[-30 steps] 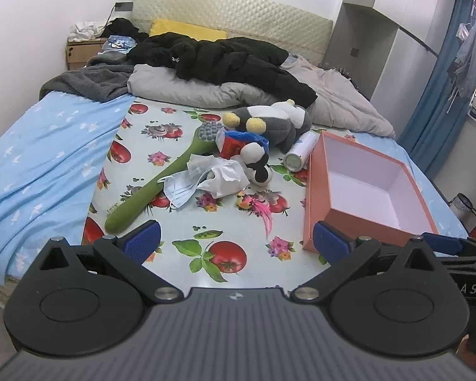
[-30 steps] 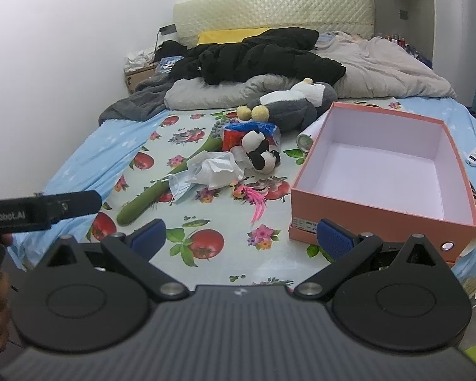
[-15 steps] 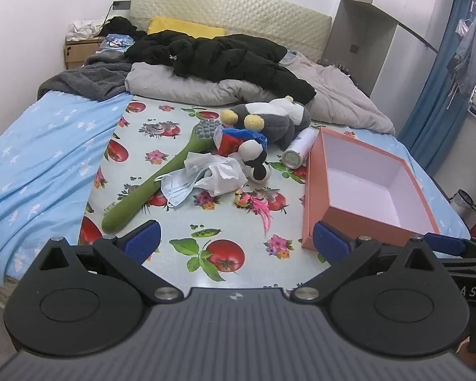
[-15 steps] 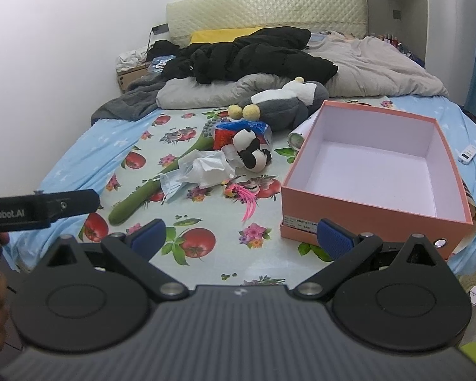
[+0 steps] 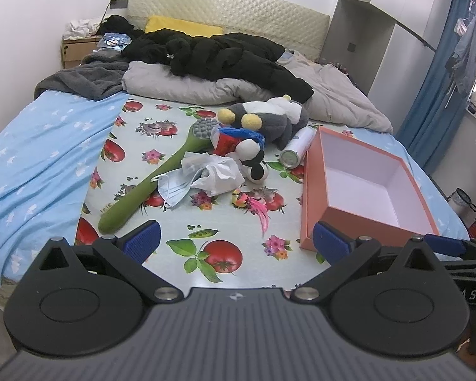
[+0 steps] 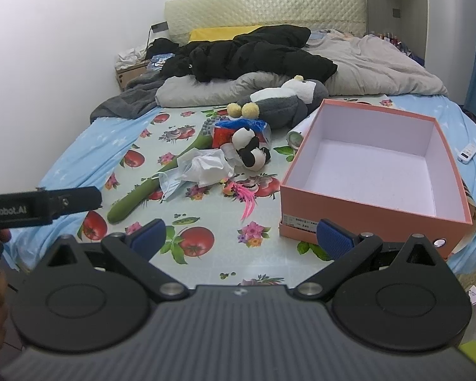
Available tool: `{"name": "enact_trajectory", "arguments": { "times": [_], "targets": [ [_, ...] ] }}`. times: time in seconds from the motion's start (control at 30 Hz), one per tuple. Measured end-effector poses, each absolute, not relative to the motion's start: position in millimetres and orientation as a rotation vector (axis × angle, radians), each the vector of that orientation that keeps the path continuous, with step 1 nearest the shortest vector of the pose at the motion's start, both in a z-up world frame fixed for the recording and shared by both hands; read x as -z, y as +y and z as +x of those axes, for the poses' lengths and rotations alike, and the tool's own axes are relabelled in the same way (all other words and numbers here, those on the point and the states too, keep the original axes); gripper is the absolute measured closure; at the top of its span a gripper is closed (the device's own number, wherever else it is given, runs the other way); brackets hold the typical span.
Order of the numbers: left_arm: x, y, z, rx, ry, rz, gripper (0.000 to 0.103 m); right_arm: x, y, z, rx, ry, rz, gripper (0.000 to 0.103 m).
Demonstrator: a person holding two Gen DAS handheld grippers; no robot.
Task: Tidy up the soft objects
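Salmon-pink cardboard box (image 6: 365, 203), lid off, white inside, stood empty on the bed's fruit-print cloth (image 5: 181, 222), at the right of the clutter. Soft items, all outside the box and lying in one heap to its left: small black-and-white panda plush (image 6: 250, 152); large grey-and-white plush (image 5: 269, 120) with yellow pom-poms, behind the panda; crumpled white plastic bag (image 5: 219, 171); blue face mask (image 5: 174, 187), touching the bag; pink feather (image 6: 247, 200), nearer the box. Also in the heap: green long-handled massager (image 5: 149, 187), red-and-blue packet (image 5: 234, 136), white cylinder can (image 5: 296, 150) lying just beside the box's far corner. Left tongs (image 5: 234, 241) were spread wide and held nothing, above the cloth's near edge. Right tongs (image 6: 241, 238) were likewise spread wide and held nothing.
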State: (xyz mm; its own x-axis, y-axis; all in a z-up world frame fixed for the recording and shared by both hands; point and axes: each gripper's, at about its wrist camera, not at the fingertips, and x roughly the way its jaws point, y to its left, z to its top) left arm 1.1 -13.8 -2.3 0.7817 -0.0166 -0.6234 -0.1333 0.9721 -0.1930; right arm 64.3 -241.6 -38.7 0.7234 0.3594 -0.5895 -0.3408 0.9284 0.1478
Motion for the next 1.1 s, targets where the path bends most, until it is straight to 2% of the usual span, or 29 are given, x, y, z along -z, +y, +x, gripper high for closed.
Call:
{"name": "enact_trajectory", "arguments": {
  "times": [1.1],
  "targets": [
    [7.5, -15.5, 10.3, -0.066, 0.681, -0.211, 0.0, 43.4, -246.1, 72.1, -0.381, 0.689, 0.063, 0.0]
  ]
}}
